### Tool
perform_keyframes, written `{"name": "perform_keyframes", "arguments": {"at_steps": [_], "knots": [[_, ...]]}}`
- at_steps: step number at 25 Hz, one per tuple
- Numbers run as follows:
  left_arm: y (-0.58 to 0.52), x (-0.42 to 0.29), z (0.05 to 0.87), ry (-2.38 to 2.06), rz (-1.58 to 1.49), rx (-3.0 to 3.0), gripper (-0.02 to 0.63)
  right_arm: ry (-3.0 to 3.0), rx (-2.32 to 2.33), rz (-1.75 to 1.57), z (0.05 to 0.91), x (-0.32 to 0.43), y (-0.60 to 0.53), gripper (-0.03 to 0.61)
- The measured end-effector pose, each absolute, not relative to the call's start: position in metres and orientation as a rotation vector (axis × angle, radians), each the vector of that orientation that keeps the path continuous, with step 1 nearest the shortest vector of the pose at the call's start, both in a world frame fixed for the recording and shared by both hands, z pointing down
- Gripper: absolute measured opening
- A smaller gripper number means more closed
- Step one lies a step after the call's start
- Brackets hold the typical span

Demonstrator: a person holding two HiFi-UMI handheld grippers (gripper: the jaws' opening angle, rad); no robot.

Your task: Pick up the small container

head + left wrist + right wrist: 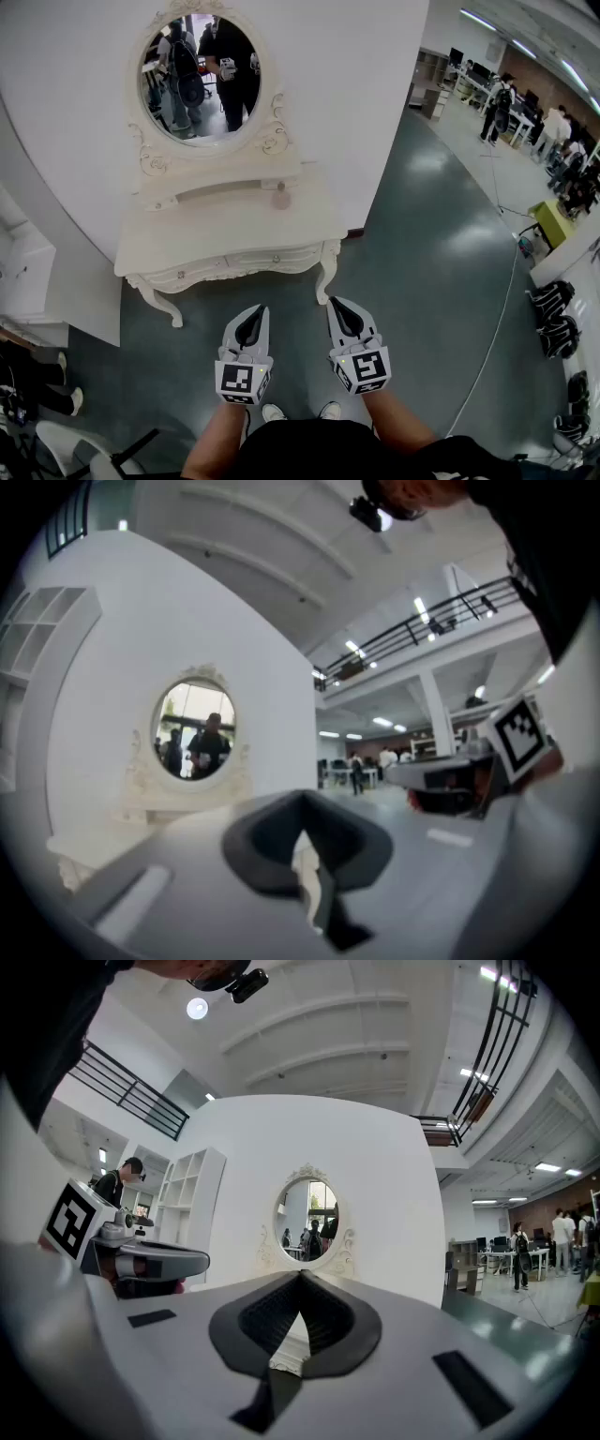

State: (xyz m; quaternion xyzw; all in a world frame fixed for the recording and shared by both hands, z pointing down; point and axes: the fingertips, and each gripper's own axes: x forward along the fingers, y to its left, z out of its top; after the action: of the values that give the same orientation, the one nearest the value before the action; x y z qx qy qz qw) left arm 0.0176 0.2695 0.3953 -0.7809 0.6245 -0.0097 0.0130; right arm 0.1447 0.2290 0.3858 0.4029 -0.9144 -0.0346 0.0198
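The small container (281, 198), pale and too small to make out in detail, sits on the top of the white dressing table (202, 246) in the upper centre of the head view, just right of the oval mirror's (199, 78) base. Nothing else shows on the tabletop near it. The left gripper (251, 319) and right gripper (343, 314) are side by side at lower centre, short of the table's front edge, both with jaws closed together and nothing between them. Bare dark floor (422, 281) lies between grippers and table and stretches right. A white cabinet (23, 272) crowds the left edge, a chair (84, 450) the lower left. A thin cable (497, 319) crosses the floor at right; people (562, 141) stand far off, upper right.
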Motion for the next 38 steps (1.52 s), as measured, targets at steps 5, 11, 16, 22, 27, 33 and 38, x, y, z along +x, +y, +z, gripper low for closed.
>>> {"name": "perform_keyframes", "arguments": {"at_steps": [5,11,16,22,27,33,38], "knots": [[0.268,0.021,0.394,1.939,-0.041,-2.427,0.002,-2.828,1.263,-0.111,0.384,0.148,0.226,0.005],[0.272,0.024,0.395,1.938,-0.049,-2.430,0.002,-2.828,1.245,-0.099,0.390,0.146,0.229,0.005],[0.272,0.019,0.399,1.933,-0.054,-2.439,0.002,-2.840,1.265,-0.055,0.394,0.141,0.226,0.005],[0.275,-0.005,0.410,1.929,-0.072,-2.461,0.002,-2.826,1.312,0.065,0.403,0.128,0.220,0.005],[0.272,-0.025,0.418,1.890,-0.066,-2.497,0.002,-2.807,1.343,0.062,0.410,0.108,0.220,0.005],[0.249,-0.036,0.416,1.875,-0.060,-2.532,0.002,-2.790,1.329,0.072,0.417,0.093,0.203,0.005],[0.207,-0.045,0.409,1.863,-0.025,-2.518,0.002,-2.805,1.294,0.043,0.417,0.076,0.157,0.005]]}}
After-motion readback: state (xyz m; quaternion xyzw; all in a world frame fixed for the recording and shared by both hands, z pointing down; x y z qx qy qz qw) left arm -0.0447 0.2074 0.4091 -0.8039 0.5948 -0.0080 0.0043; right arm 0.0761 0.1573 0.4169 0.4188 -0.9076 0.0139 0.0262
